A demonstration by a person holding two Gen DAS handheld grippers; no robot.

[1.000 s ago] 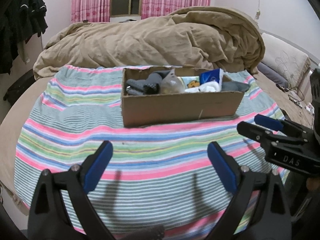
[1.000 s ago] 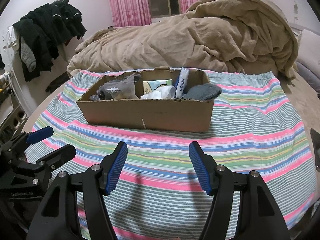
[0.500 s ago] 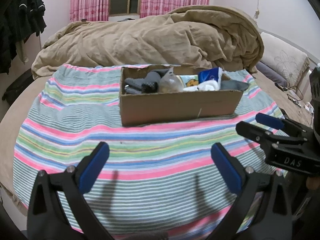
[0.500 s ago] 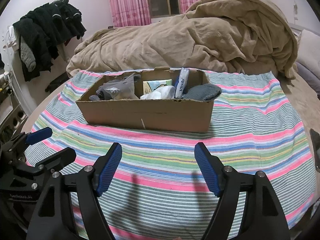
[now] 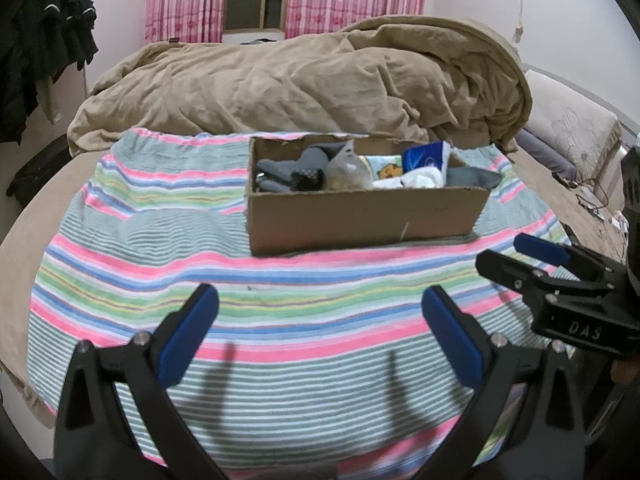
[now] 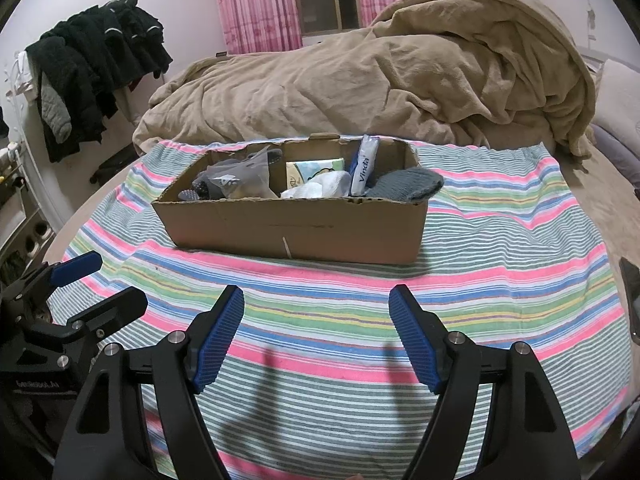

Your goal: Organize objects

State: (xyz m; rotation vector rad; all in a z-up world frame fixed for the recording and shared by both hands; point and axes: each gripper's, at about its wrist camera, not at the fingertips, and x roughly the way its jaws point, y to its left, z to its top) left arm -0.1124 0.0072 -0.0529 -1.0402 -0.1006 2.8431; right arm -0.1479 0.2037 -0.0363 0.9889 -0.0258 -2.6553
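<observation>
A low cardboard box (image 5: 360, 220) (image 6: 296, 228) stands on a striped cloth (image 5: 280, 300) on the bed. It holds grey socks (image 5: 284, 168), a clear bag (image 6: 240, 178), a blue Vinda tissue pack (image 6: 365, 166), a cartoon tissue pack (image 6: 314, 170), a white cloth (image 5: 420, 178) and a grey knit piece (image 6: 404, 186). My left gripper (image 5: 320, 312) is open and empty above the cloth, short of the box. My right gripper (image 6: 316, 308) is open and empty too, beside it on the right. Each shows in the other's view (image 5: 520, 256) (image 6: 100, 284).
A crumpled tan duvet (image 5: 300, 88) is heaped behind the box. Dark clothes (image 6: 92, 80) hang at the left wall. A pillow (image 5: 568, 124) lies at the far right. A dark phone-like object (image 6: 632, 284) lies at the cloth's right edge.
Both grippers have opened wider, the right one most clearly. Both views have shifted only slightly. The box and its contents have not moved.
</observation>
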